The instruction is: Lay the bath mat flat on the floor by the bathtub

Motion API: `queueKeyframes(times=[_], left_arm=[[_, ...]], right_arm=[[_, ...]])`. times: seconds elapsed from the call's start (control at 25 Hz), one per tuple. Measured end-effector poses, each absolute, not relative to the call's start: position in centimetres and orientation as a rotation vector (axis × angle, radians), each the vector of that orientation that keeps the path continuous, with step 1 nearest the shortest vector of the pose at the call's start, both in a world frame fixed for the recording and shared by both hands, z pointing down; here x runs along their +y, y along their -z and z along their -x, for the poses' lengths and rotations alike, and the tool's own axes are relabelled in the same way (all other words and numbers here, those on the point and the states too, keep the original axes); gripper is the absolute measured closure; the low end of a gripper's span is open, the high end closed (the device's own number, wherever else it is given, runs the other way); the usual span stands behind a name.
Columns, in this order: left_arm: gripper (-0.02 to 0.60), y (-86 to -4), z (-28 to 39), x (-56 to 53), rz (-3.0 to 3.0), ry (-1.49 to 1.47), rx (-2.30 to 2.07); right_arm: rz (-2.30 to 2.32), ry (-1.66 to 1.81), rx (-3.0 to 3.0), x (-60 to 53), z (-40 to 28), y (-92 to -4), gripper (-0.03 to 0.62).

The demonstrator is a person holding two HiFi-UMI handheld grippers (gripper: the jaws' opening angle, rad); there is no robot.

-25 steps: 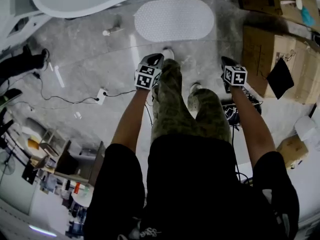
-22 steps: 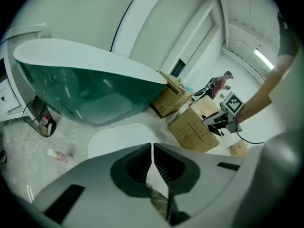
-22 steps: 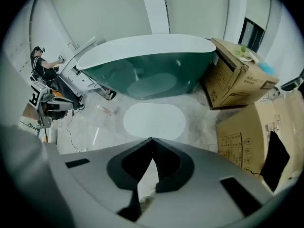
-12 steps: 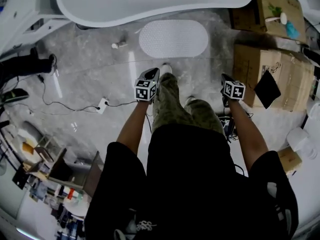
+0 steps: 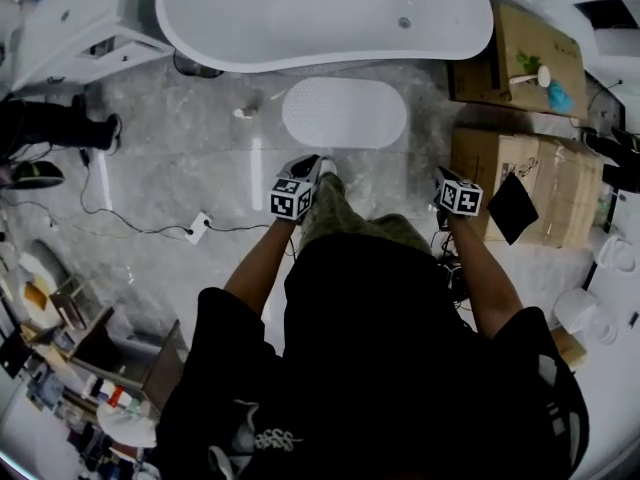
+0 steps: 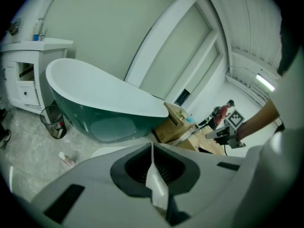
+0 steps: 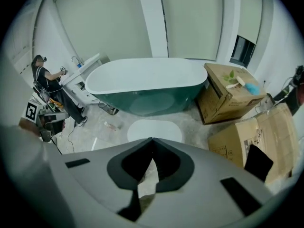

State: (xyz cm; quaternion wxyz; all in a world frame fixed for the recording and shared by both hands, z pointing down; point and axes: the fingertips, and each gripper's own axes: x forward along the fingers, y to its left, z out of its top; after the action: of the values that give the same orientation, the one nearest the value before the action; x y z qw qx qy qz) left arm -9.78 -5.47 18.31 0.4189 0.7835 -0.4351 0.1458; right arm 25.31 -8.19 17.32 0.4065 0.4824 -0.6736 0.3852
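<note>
Head view: left hand-held gripper [image 5: 308, 164] outstretched

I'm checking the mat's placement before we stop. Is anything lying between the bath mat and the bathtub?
Nothing visible does. The bath mat lies flat on bare floor just in front of the bathtub. A small bottle lies off one end of the mat, a cardboard box stands past the other; neither is between them.
</note>
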Motion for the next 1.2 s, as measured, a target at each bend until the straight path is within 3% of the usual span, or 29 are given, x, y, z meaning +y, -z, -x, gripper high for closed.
queueKeyframes(times=[0.24, 0.52, 1.2], left_arm=[[0.551, -13.4, 15.0, -8.4, -1.949, -0.232, -1.268], [0.551, -7.5, 16.2, -11.2, -2.006, -0.16, -1.343], [0.551, 5.9, 6.5, -13.8, -2.088, -0.11, -1.67]], right_arm=[[-1.289, -0.933, -1.768, -10.8, -23.5, -12.6, 0.571], [-1.427, -0.946, -1.857, -15.1, -24.6, -7.0, 0.571], [-1.307, -0.629, -2.287, -23.4, -30.8, 6.3, 0.571]])
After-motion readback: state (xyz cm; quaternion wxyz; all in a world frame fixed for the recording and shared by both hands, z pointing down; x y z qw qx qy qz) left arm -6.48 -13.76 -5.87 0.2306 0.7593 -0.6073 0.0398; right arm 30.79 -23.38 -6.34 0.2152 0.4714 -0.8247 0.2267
